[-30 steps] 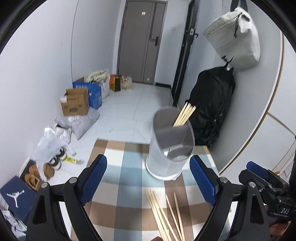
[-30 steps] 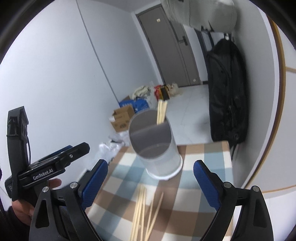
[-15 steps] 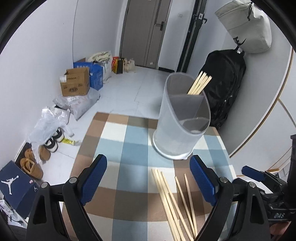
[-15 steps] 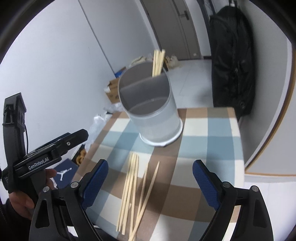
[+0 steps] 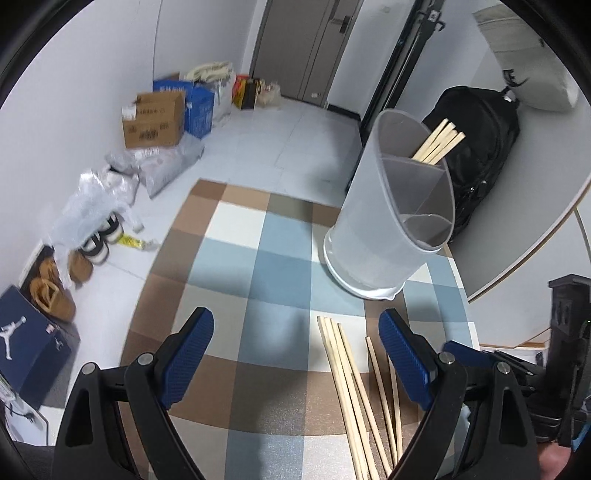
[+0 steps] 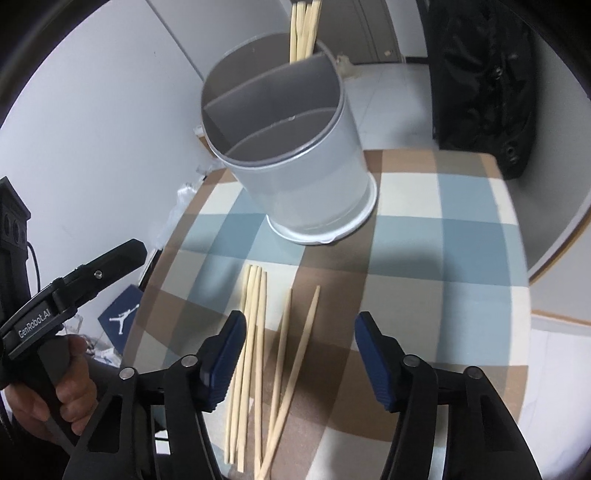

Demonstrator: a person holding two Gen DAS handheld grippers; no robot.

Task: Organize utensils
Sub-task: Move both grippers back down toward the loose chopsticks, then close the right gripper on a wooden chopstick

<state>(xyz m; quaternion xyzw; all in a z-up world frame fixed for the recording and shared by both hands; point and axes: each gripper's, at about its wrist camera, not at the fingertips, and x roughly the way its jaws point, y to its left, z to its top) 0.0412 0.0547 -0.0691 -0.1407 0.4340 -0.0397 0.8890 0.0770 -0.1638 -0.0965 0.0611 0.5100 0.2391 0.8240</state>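
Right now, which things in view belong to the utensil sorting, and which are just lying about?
Job:
loose chopsticks on the checked cloth
divided holder with stored chopsticks
right gripper, left gripper

Lying about:
cardboard box
black backpack
shoes

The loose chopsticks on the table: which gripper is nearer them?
Right. The right gripper hangs directly over the loose chopsticks; the left gripper hangs beside them, over bare cloth.

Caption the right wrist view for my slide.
Right gripper, jaws just narrowing, empty above loose chopsticks on the checked cloth, before the divided holder.
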